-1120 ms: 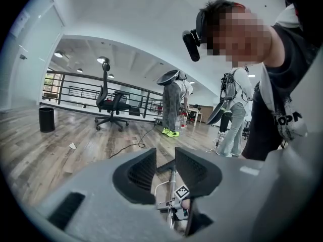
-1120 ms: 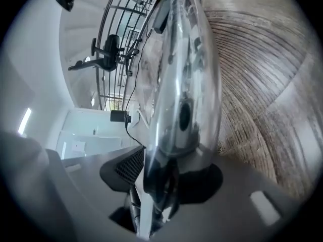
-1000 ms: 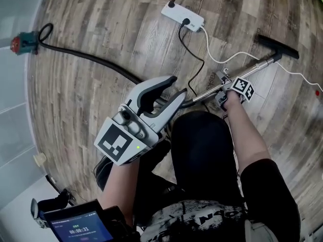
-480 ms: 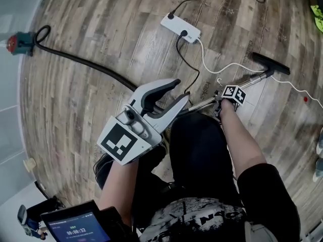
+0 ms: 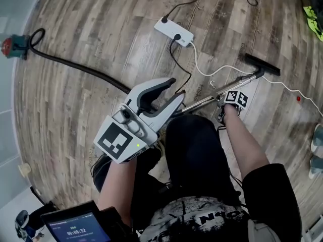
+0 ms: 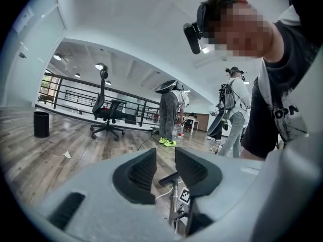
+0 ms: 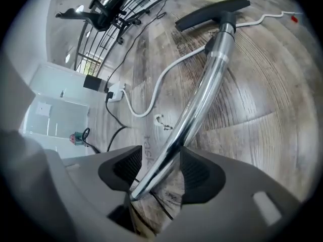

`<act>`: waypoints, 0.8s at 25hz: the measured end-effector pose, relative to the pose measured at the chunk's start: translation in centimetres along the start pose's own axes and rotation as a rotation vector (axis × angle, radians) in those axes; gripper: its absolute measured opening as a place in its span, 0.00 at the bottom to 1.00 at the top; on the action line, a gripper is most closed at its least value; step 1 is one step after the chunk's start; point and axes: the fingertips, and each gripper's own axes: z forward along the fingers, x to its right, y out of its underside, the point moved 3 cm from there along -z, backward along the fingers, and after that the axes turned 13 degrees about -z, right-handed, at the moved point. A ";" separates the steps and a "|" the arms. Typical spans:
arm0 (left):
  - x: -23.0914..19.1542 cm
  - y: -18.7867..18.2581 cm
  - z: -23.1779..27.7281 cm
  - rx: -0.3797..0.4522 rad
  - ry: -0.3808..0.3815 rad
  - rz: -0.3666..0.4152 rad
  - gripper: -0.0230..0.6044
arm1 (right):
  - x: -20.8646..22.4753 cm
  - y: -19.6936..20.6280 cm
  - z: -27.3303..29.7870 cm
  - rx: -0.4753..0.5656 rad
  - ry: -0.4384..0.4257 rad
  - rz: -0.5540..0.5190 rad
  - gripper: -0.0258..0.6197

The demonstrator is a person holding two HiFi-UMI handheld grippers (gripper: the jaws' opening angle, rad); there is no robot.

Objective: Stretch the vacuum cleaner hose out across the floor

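The plank floor [image 5: 75, 14] fills the head view. Across its left half the black vacuum cleaner hose [image 5: 86, 69] lies in a long, shallow curve. It starts at the vacuum body [image 5: 12, 45], which the picture's left edge cuts off, and runs toward the person's feet. Its near end passes out of sight under the left gripper [image 5: 174, 88], so its join with the metal wand [image 7: 204, 87] cannot be seen. The person's leg [image 5: 199, 155] in dark trousers covers the floor just below that spot. The wand slants away across the boards to the black floor nozzle [image 5: 262, 64]. In the head view the right gripper [image 7: 160, 168] shows little but its marker cube, with the jaws hidden beneath. Its own view shows them clamped on the wand's lower end. The left gripper is held in the air with its jaws apart and nothing between them.
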 end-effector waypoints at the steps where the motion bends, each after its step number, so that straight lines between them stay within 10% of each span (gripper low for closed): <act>1: 0.0 0.0 0.1 0.004 0.001 0.002 0.23 | -0.4 -0.5 -0.4 0.025 -0.013 -0.008 0.39; 5: 0.2 0.0 -0.2 0.014 0.005 0.021 0.23 | -5.5 -3.9 -3.3 0.218 -0.215 -0.095 0.05; 10: -0.2 -0.7 -1.5 0.050 0.010 0.016 0.23 | -19.2 -8.8 -12.5 0.560 -0.772 -0.287 0.05; 20: 1.5 -19.2 -9.5 0.064 0.053 0.028 0.09 | -45.8 -13.9 -38.6 0.797 -1.108 -0.497 0.05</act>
